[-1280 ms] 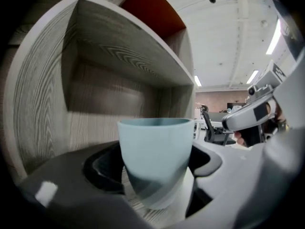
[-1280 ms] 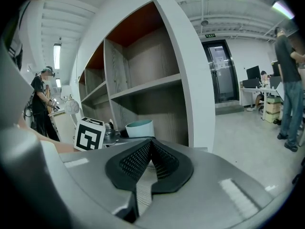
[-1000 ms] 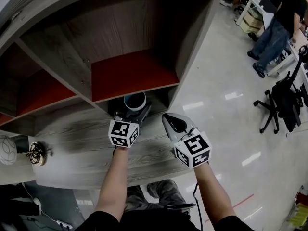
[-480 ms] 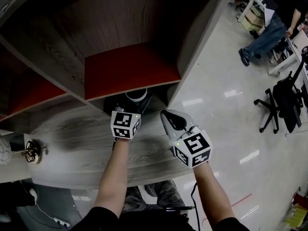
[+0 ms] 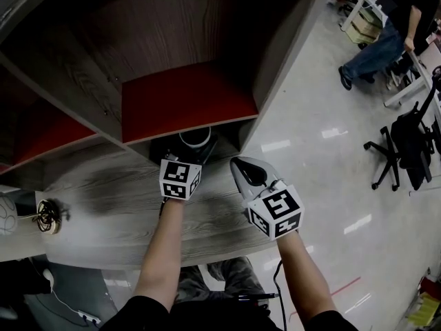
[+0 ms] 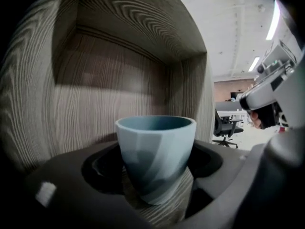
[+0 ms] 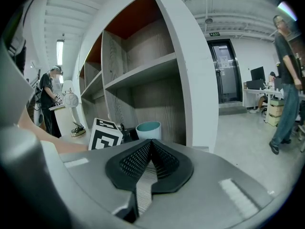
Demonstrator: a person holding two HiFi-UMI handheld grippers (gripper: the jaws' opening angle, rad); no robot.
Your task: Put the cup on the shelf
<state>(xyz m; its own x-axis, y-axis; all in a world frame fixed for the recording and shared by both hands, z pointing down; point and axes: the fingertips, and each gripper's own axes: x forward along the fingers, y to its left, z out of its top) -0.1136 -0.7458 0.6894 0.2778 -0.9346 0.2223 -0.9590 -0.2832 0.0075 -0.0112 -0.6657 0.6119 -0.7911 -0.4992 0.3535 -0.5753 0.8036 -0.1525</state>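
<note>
- The cup (image 6: 156, 151), pale blue and upright, is gripped by the left gripper (image 5: 191, 150). A dark curved pad is set against each side of it, with the jaws spread wide.
- The cup is located inside the lowest compartment (image 6: 119, 70) of the shelf unit (image 5: 186, 102), at the unit's right end, directly below the red board.
- Wood-grain surface is seen directly under the base of the cup in the left gripper view. Whether the base touches that surface cannot be told.
- In the head view, only the rim of the cup (image 5: 195, 138) is seen, just past the left gripper's marker cube (image 5: 180, 179).
- The right gripper (image 7: 147, 149) is closed, with its ribbed pads pressed together and nothing between them.
- The right gripper is held outside the shelf, just beside the left gripper, above the grey wooden top (image 5: 124, 198).
- In the right gripper view, the cup (image 7: 148, 129) is seen ahead, close to the white end panel (image 7: 190, 70) of the shelf unit.
</note>
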